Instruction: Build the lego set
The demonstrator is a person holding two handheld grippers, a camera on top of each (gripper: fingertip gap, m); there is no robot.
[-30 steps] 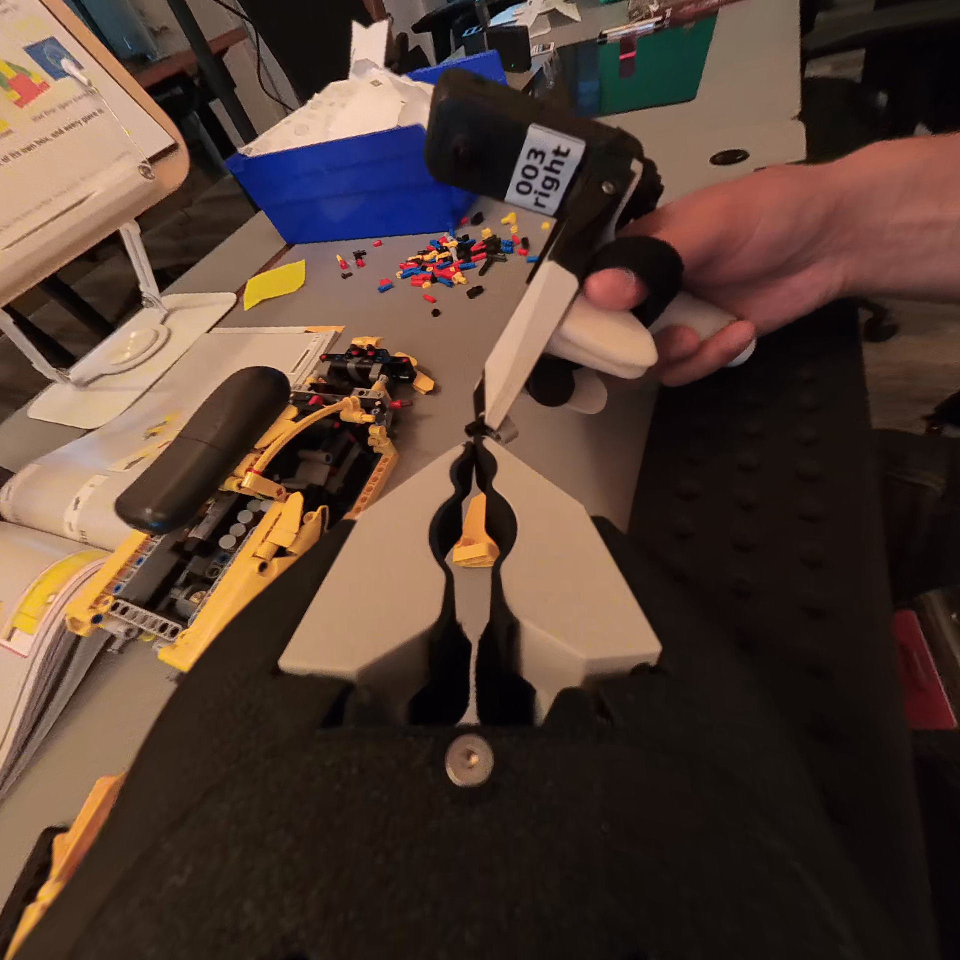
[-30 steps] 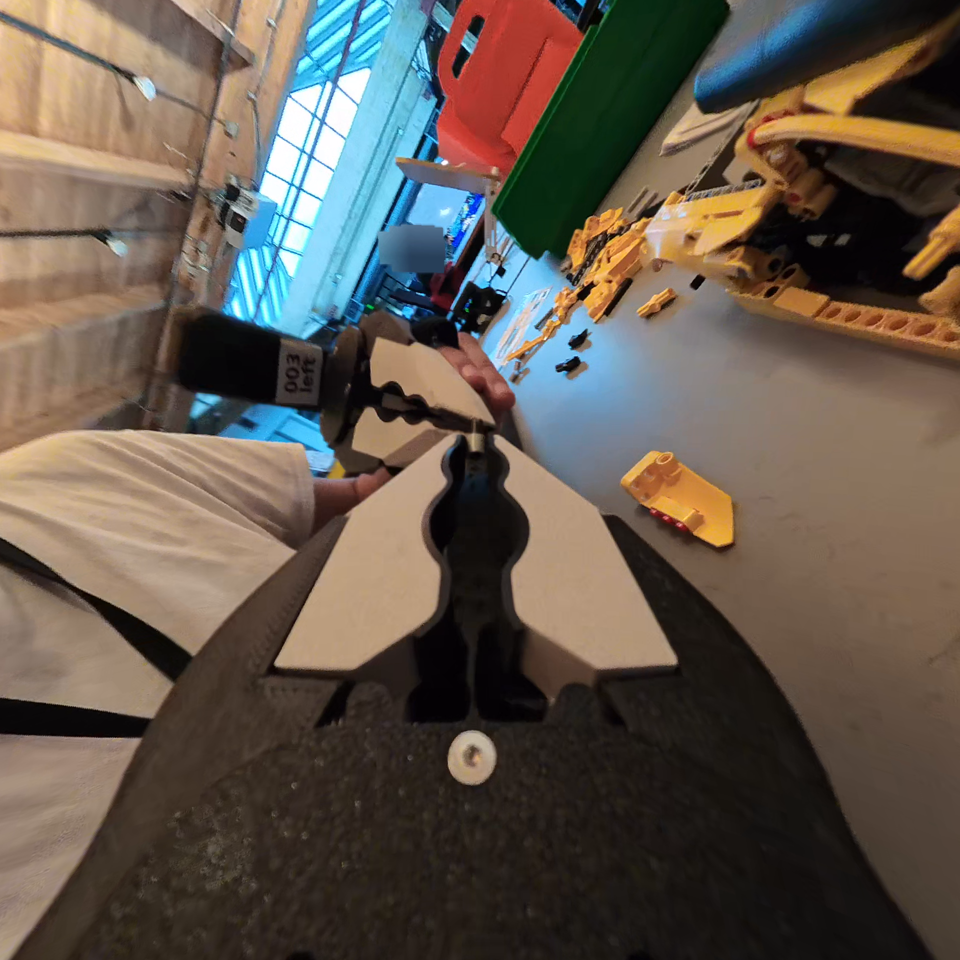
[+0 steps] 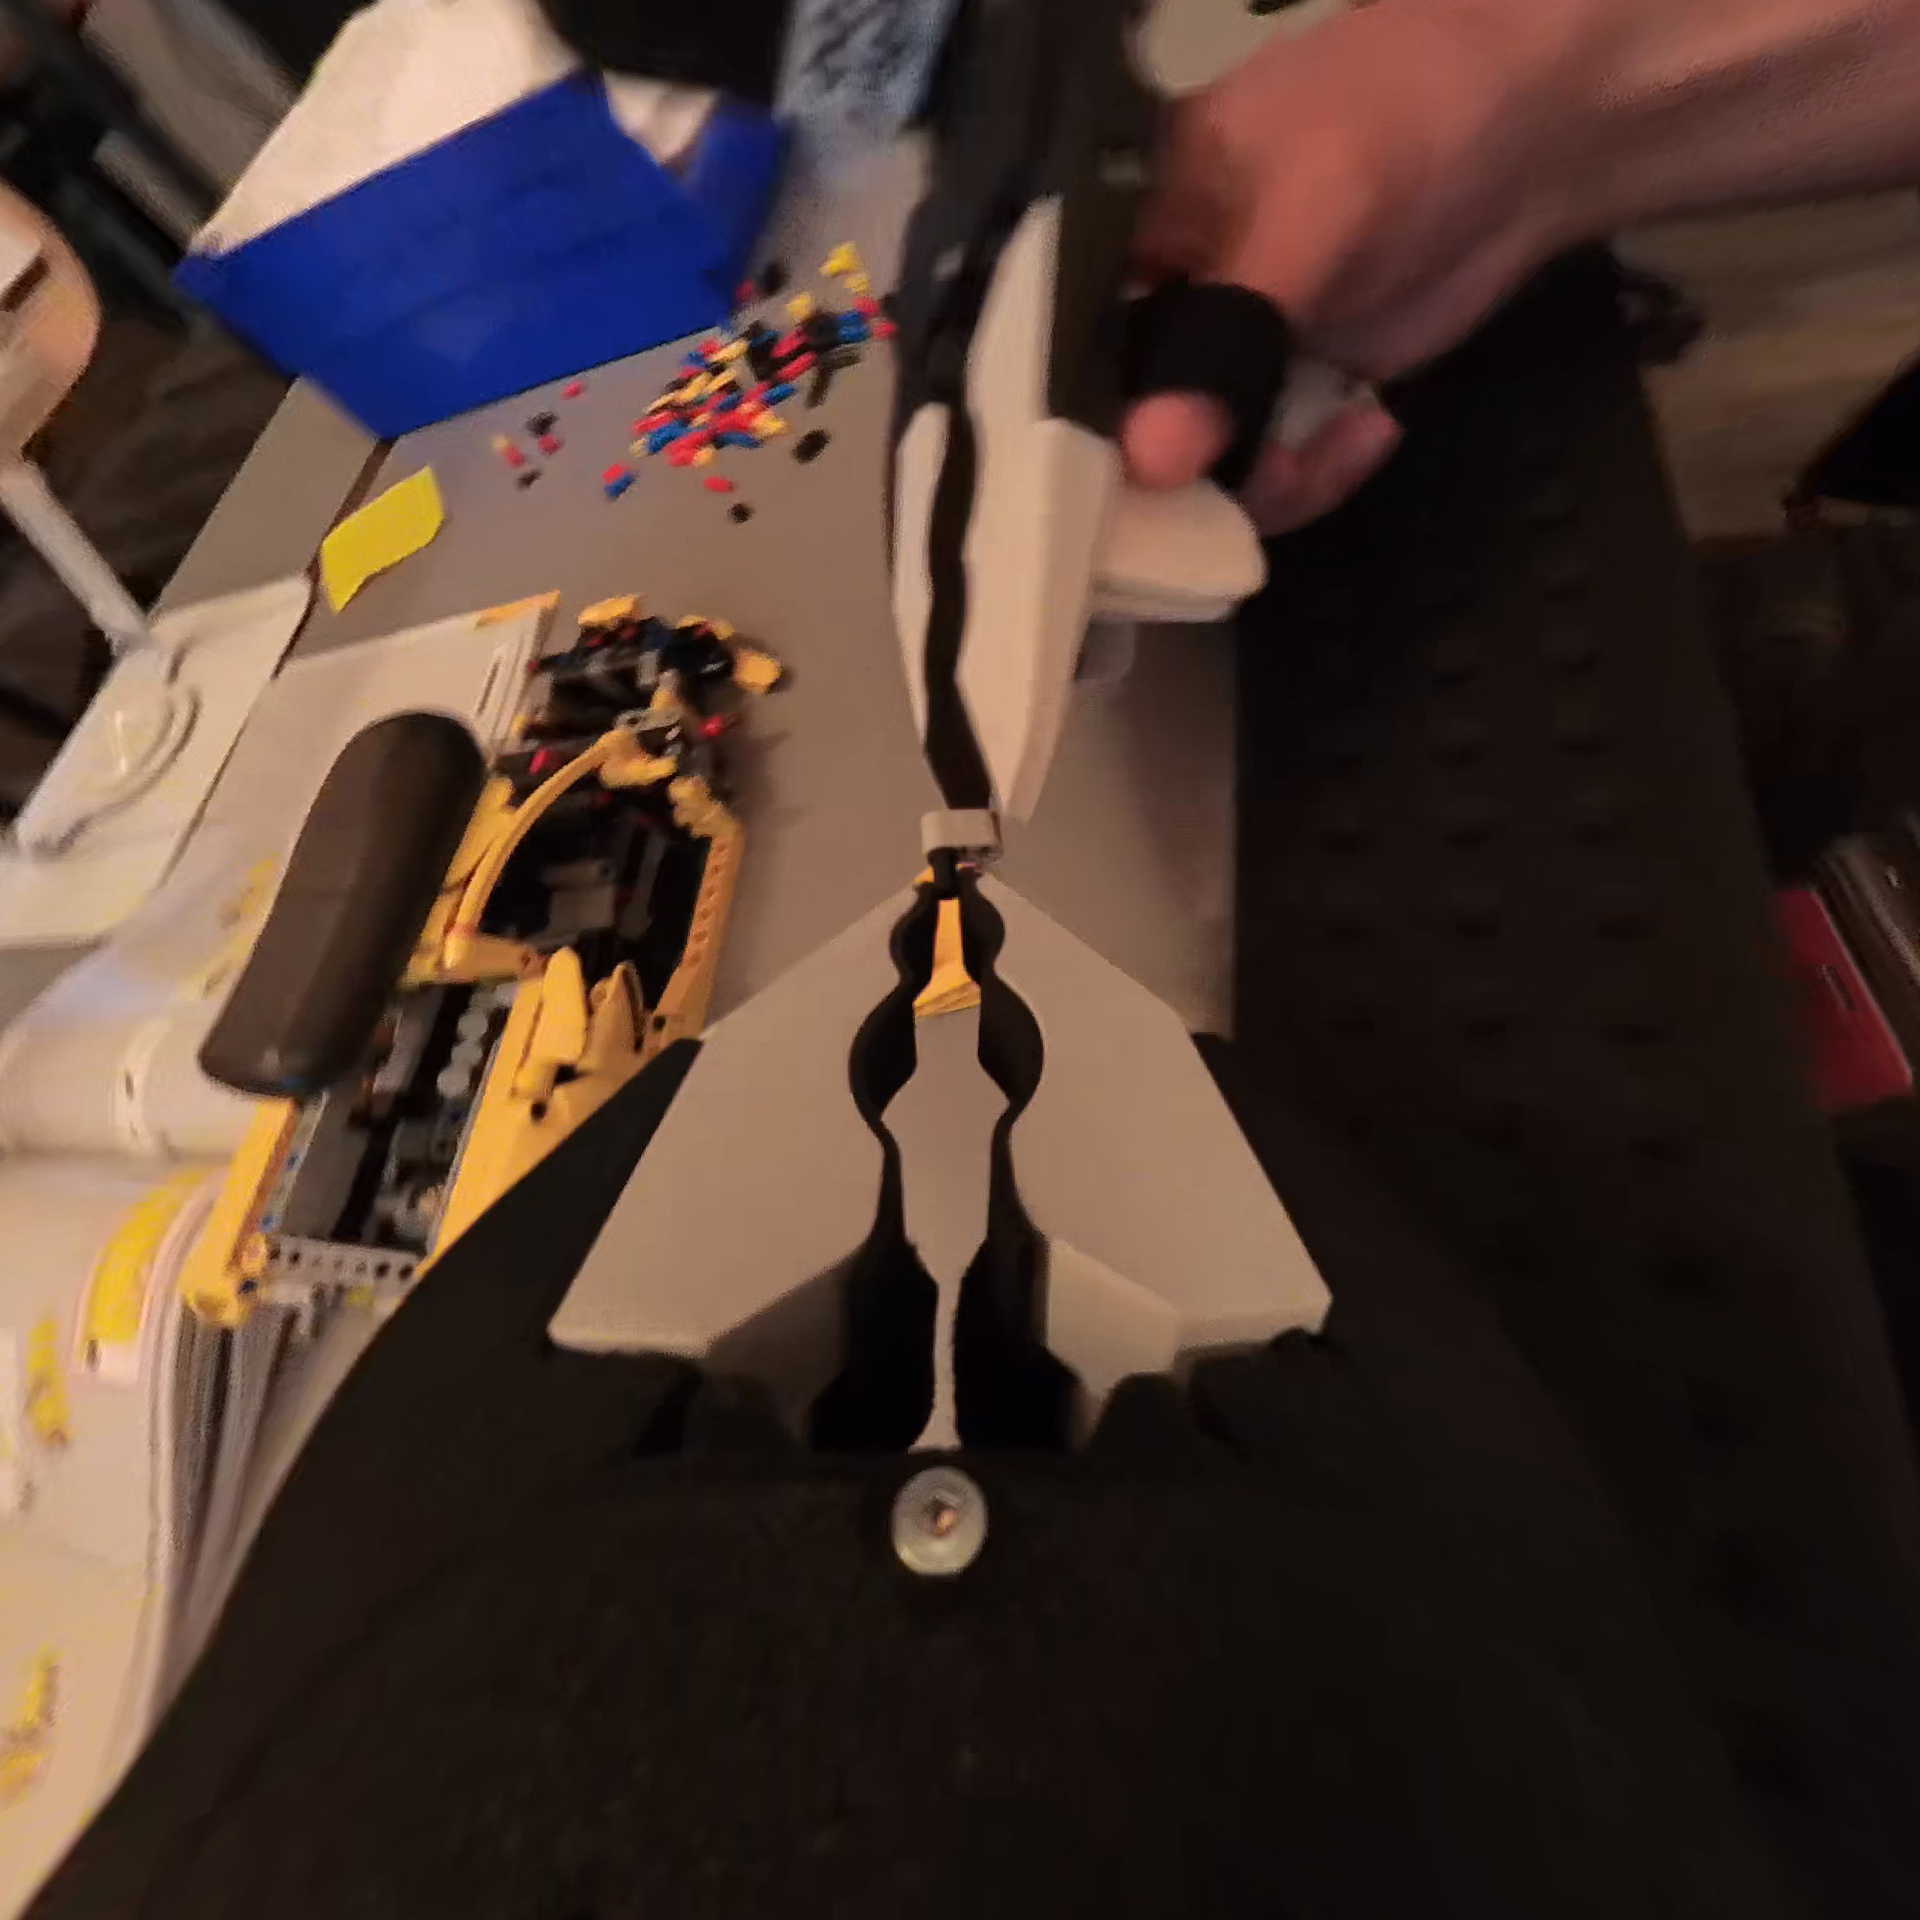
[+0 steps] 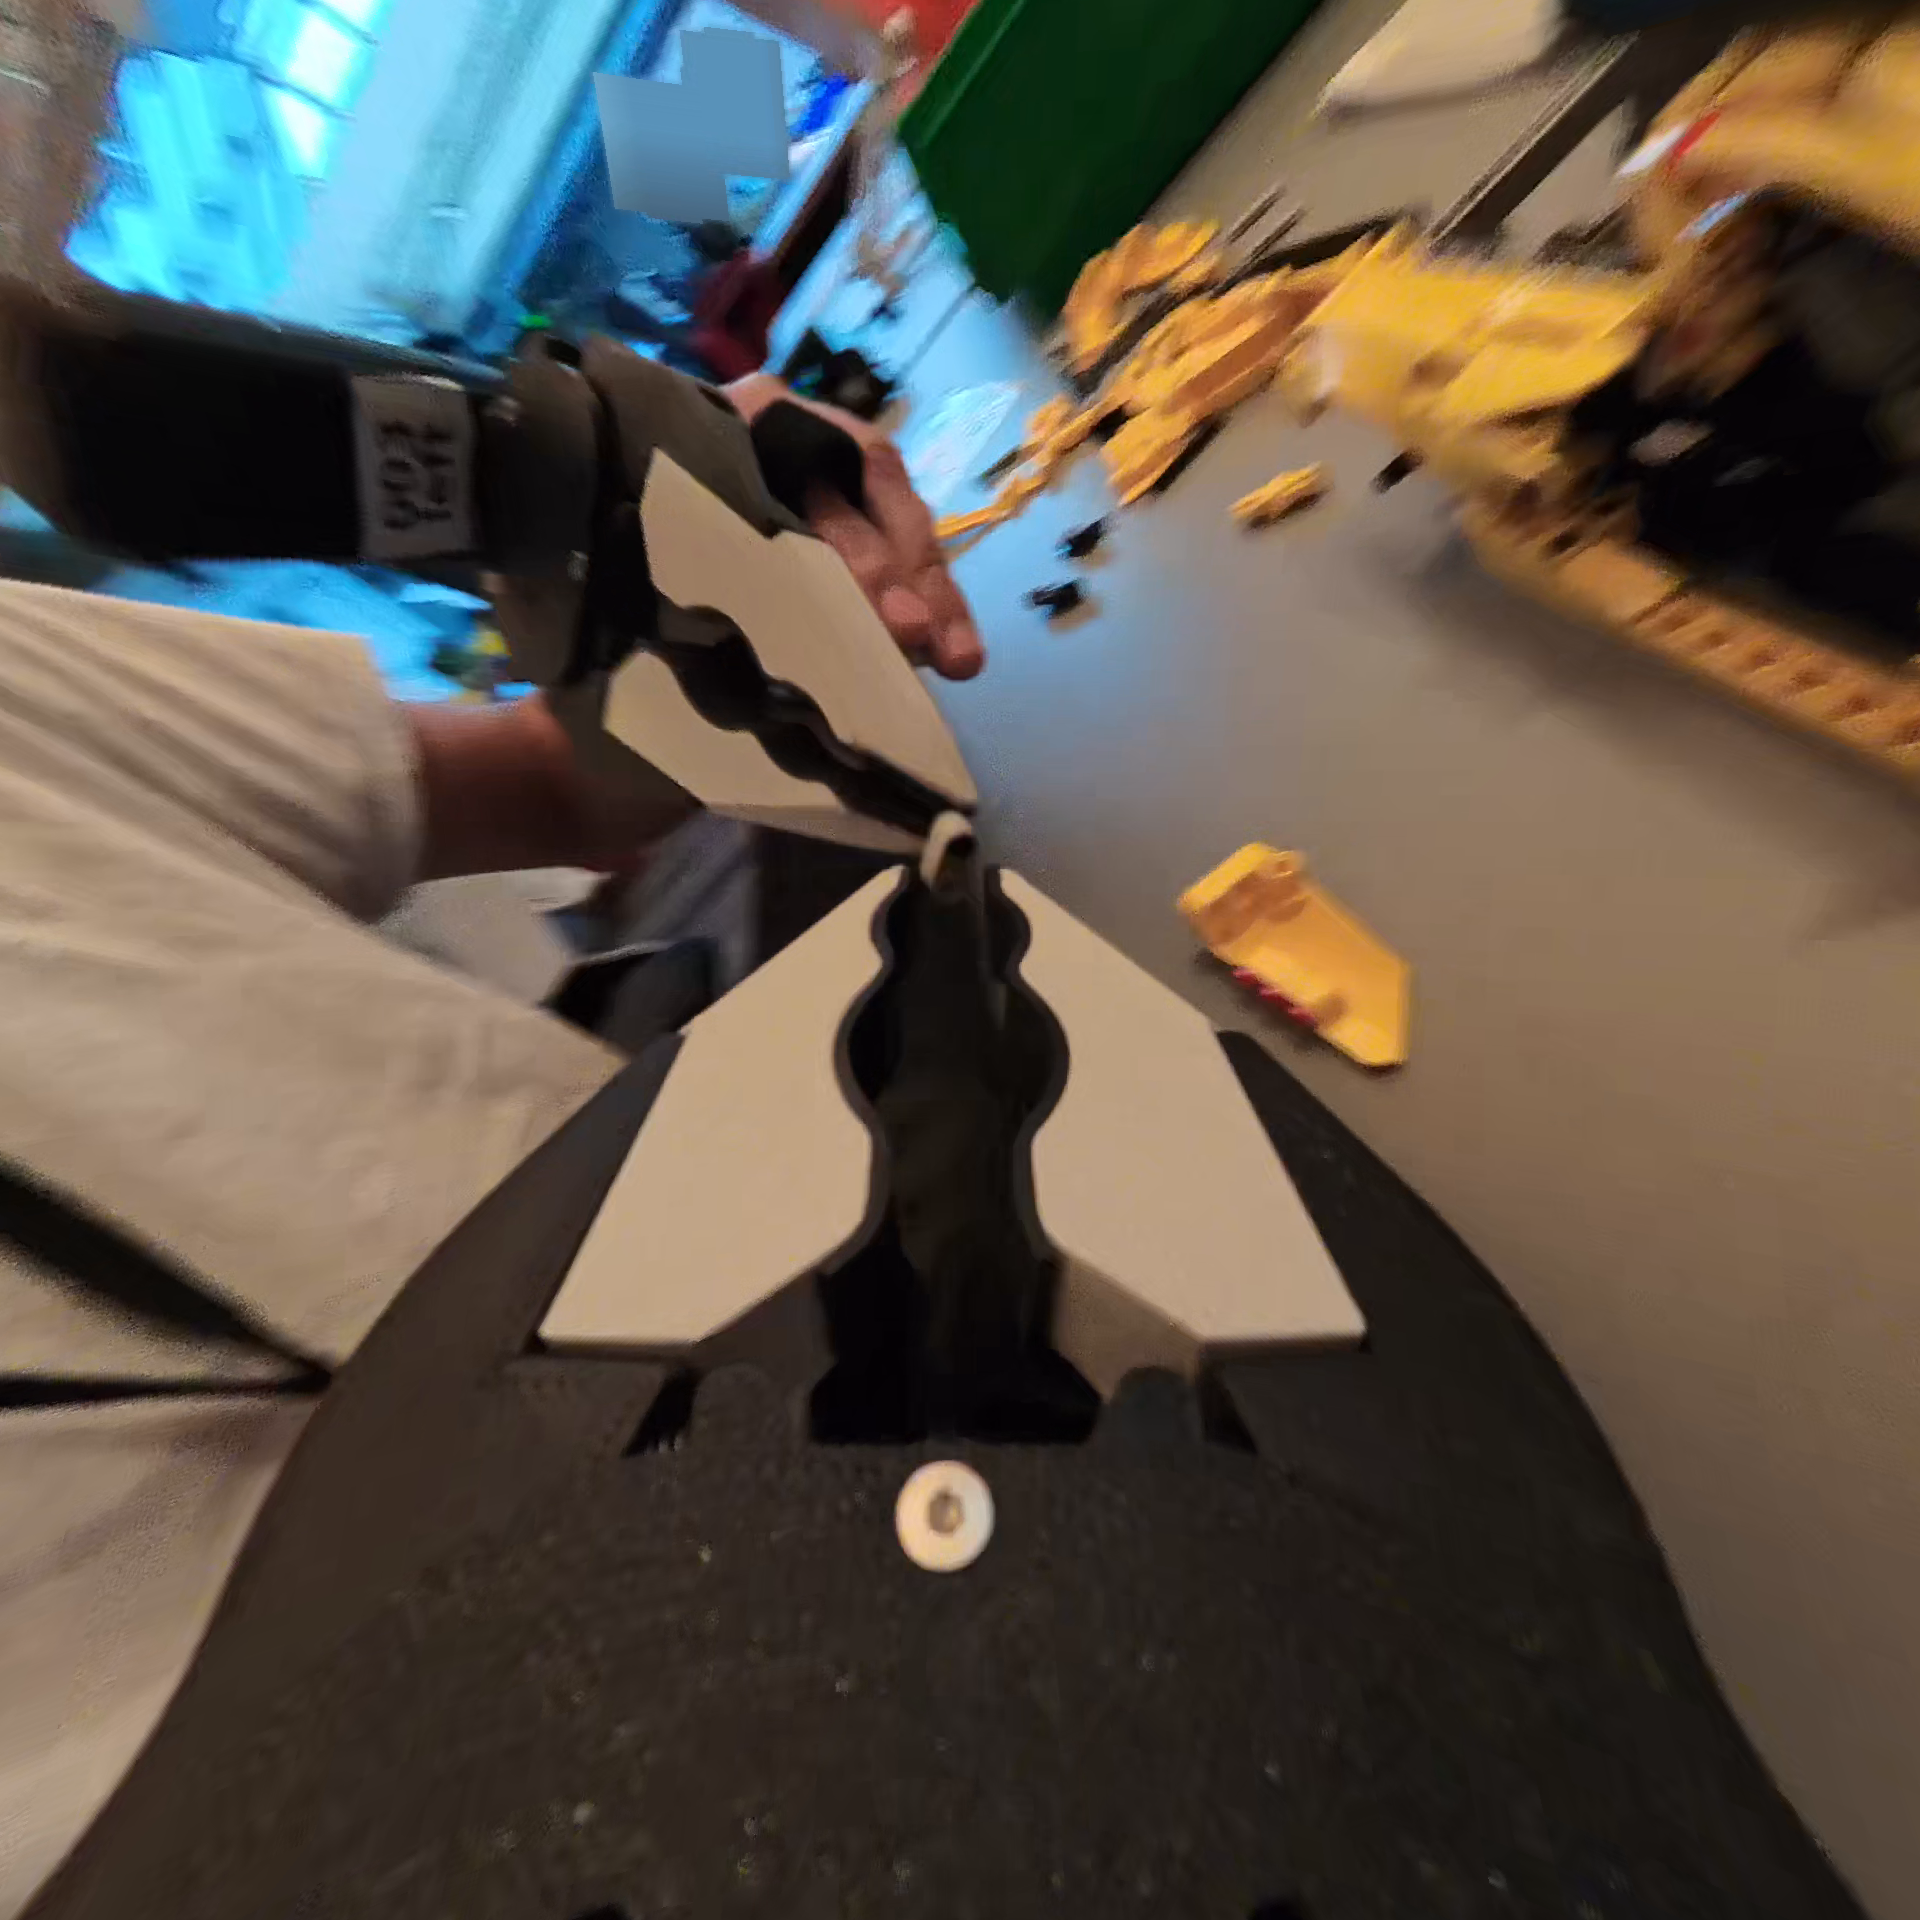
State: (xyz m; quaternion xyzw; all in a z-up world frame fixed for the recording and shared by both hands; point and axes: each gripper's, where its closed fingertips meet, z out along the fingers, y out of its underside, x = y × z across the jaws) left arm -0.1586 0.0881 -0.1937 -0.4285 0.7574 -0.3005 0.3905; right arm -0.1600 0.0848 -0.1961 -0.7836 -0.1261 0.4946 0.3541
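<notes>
My left gripper [image 3: 950, 883] and right gripper [image 4: 948, 875] meet tip to tip above the grey table [image 3: 1122, 790]. A small grey connector [image 3: 961, 831] sits between them, also seen in the right wrist view [image 4: 948, 847]. The right gripper [image 3: 966, 805] comes down from above and is shut on the connector. The left gripper is shut on a small black pin [image 3: 948, 876] joined to it. A yellow wedge piece [image 4: 1299, 956] lies on the table below and shows through the left jaws [image 3: 945, 971]. The half-built yellow model [image 3: 582, 935] lies to the left.
A black oblong object [image 3: 343, 904] rests on the model. A blue bin [image 3: 468, 281] and several loose small pieces [image 3: 748, 395] are at the back. An open booklet [image 3: 94, 1299] lies at left and a black mat [image 3: 1507, 935] at right. A green bin [image 4: 1081, 114] and yellow parts [image 4: 1174, 416] are beyond. Only a small space, under 4 cm, lies between the two pairs of fingers. The half-built yellow model [image 3: 582, 935] is about 15 centimeters from both grippers' fingertips.
Both views are now blurred by motion. The grippers stay tip to tip. The right gripper has turned more upright, so both its fingers show in the left wrist view.
</notes>
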